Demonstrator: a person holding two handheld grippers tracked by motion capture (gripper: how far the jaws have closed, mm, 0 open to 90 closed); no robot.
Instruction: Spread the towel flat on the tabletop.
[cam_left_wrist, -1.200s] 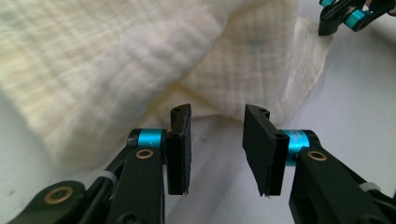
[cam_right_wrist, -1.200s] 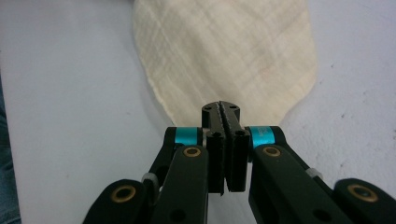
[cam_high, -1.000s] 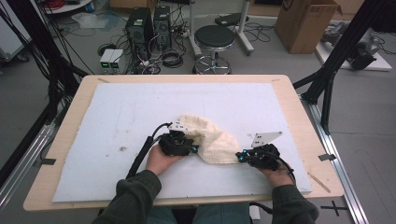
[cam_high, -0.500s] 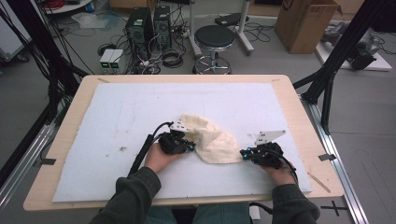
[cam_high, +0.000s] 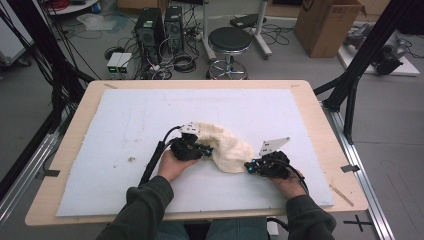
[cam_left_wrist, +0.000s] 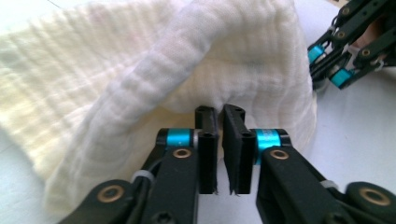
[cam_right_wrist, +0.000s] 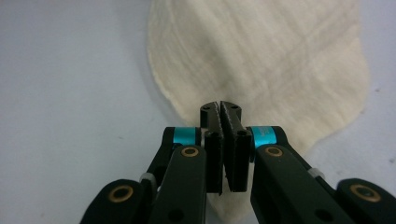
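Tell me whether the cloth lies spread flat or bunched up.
Bunched up. The cream cloth sits in a rumpled heap on the white mat, and a thick raised fold runs across it in the left gripper view.

My wooden bench (cam_high: 320, 120), pale foam sheet (cam_high: 125, 130) covering most of it, cream cloth (cam_high: 227, 145) bunched on the sheet, near side, right of centre

I found no text, label, brand or number I could read in any view. The cardboard box (cam_high: 327, 25) carried a dark mark near its top edge, but it was too small for me to make out.
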